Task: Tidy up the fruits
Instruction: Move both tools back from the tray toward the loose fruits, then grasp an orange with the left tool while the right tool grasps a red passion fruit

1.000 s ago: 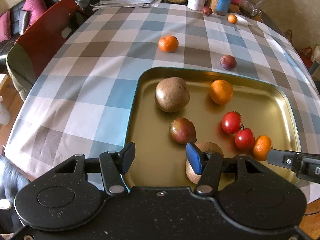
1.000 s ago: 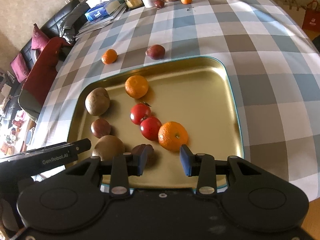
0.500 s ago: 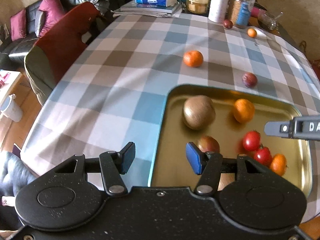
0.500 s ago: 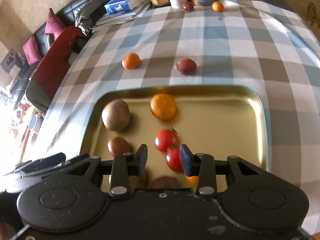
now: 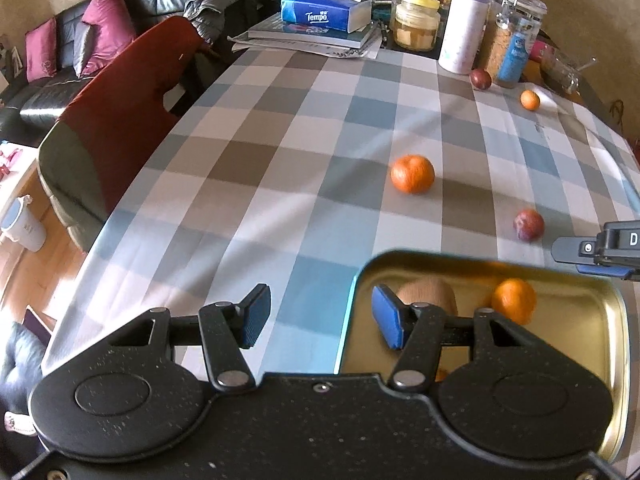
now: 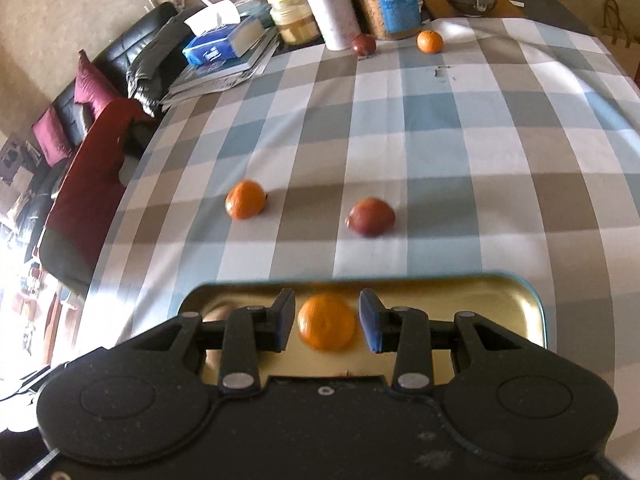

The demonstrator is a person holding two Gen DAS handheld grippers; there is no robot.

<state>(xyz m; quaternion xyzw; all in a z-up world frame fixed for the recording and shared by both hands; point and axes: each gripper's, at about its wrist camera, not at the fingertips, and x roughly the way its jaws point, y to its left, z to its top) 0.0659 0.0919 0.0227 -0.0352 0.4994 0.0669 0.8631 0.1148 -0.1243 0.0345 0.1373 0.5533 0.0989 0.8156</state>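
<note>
Left gripper (image 5: 318, 318) hung over the near-left corner of the gold tray (image 5: 616, 320), jaws spread, nothing between them; one blue pad above the checked cloth (image 5: 260, 184), the other above the tray rim. Right gripper (image 6: 326, 326) hung over the tray (image 6: 536, 312), jaws spread and empty. Seen between the pads, lower down on the tray floor: a mandarin (image 6: 327, 322), not touched by either pad. Also in the tray: a brown kiwi (image 5: 430, 294), partly hidden behind the left gripper.

Outside the tray on the desk: a mandarin (image 6: 245, 199) and a dark red plum-like fruit (image 6: 371, 217), apart from each other, both just beyond the far rim. Farther back, near the jars and bottle: a second dark fruit (image 6: 363, 44) and a small mandarin (image 6: 430, 41). Blue tissue pack (image 5: 324, 12) on stacked books at the far edge. Frames blurred.
</note>
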